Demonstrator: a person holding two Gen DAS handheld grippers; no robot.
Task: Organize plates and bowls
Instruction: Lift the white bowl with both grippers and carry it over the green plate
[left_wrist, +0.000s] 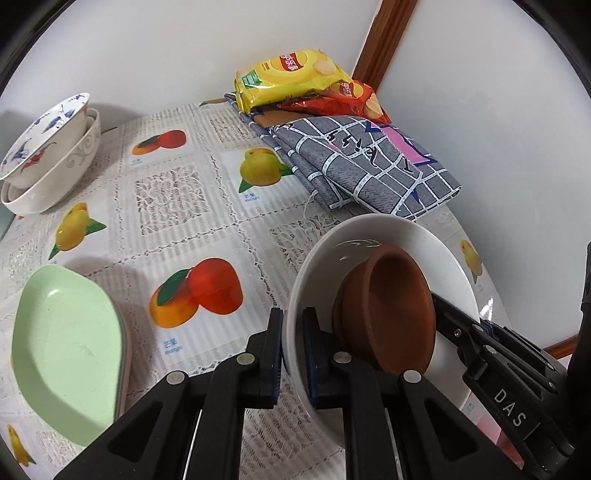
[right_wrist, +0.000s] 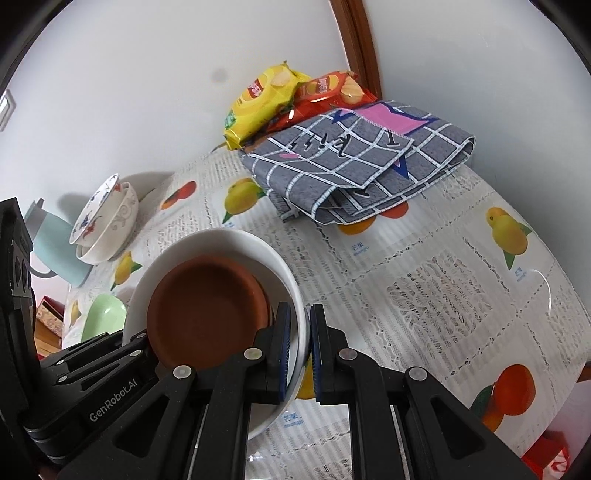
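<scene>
White bowl (left_wrist: 424, 251) in left gripper (left_wrist: 293, 354)

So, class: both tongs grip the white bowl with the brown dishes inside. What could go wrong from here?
1. The white bowl looks tilted, so the brown dishes might slide out.
2. The left tongs and right tongs pinch only the rim; uneven pulling could let it slip.

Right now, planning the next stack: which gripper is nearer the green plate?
Left. The left gripper is just beside the green plate; the right gripper is beyond the white bowl.
</scene>
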